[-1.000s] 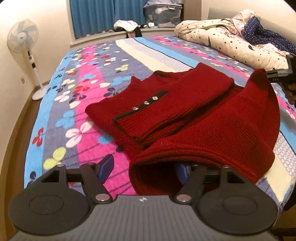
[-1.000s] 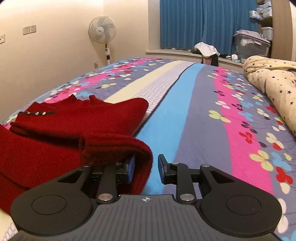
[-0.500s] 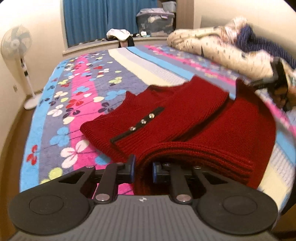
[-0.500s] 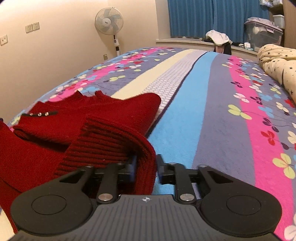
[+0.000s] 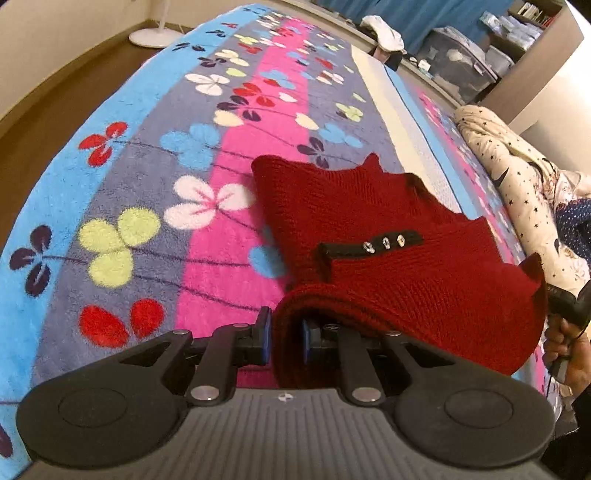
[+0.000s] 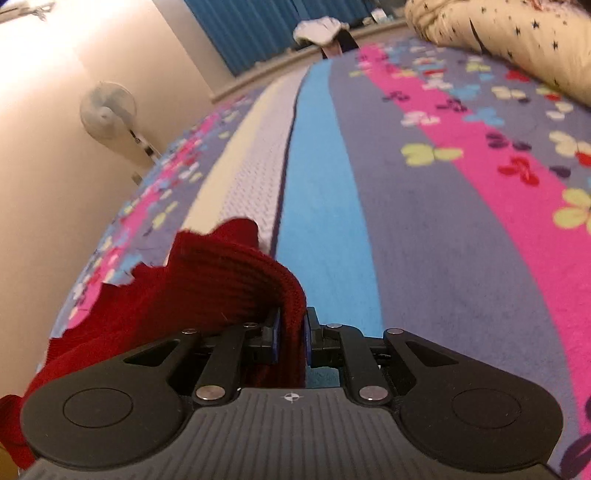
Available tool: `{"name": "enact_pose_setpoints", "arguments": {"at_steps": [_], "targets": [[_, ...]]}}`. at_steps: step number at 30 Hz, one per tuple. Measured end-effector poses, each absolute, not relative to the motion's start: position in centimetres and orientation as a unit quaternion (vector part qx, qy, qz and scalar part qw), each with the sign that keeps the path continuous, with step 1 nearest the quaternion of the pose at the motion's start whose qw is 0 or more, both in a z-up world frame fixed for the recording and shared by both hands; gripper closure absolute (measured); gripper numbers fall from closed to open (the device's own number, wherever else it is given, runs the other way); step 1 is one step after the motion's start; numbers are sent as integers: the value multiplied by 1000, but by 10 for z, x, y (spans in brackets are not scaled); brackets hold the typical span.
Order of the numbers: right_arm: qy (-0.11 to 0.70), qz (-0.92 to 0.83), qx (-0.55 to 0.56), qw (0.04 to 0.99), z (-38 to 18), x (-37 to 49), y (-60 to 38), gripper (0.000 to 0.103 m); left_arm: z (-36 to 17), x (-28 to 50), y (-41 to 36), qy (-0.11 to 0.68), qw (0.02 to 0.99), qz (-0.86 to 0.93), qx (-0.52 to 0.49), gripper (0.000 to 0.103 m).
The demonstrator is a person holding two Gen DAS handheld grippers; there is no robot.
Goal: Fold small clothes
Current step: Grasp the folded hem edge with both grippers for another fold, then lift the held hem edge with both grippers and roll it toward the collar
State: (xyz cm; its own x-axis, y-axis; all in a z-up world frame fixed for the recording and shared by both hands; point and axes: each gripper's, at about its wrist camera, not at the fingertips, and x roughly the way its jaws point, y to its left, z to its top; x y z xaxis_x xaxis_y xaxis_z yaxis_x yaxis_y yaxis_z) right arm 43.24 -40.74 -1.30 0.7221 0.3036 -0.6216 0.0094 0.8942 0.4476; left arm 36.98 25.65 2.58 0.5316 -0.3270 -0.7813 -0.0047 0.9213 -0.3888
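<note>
A dark red knitted sweater point(image 5: 388, 236) with a black button strip point(image 5: 373, 246) lies partly folded on the flowered bedspread point(image 5: 155, 192). My left gripper point(image 5: 286, 341) is shut on the sweater's near ribbed hem and holds it lifted over the folded part. My right gripper point(image 6: 290, 338) is shut on the hem's other corner, and the sweater point(image 6: 207, 273) trails off to its left. The right gripper's handle and the hand on it show at the right edge of the left wrist view point(image 5: 569, 314).
A star-patterned duvet point(image 5: 517, 173) is heaped along the bed's right side. A standing fan point(image 6: 110, 114) is by the left wall. Storage boxes point(image 5: 458, 66) and clothes point(image 5: 384, 29) sit on the ledge beyond the bed. Wooden floor point(image 5: 48, 107) lies left of the bed.
Both grippers closed on the sweater's hem, then lifted it and carried it forward over the folded body. Both cameras now tilt down closer to the bedspread.
</note>
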Motion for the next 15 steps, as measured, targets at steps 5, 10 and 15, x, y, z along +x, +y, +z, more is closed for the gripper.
{"name": "enact_pose_setpoints", "arguments": {"at_steps": [5, 10, 15], "targets": [[363, 96, 203, 904, -11, 432, -406, 90, 37, 360, 236, 454, 878, -130, -76, 44], [367, 113, 199, 902, -8, 439, -409, 86, 38, 345, 214, 408, 901, -143, 33, 31], [377, 119, 188, 899, -11, 441, -405, 82, 43, 337, 196, 350, 921, -141, 94, 27]]}}
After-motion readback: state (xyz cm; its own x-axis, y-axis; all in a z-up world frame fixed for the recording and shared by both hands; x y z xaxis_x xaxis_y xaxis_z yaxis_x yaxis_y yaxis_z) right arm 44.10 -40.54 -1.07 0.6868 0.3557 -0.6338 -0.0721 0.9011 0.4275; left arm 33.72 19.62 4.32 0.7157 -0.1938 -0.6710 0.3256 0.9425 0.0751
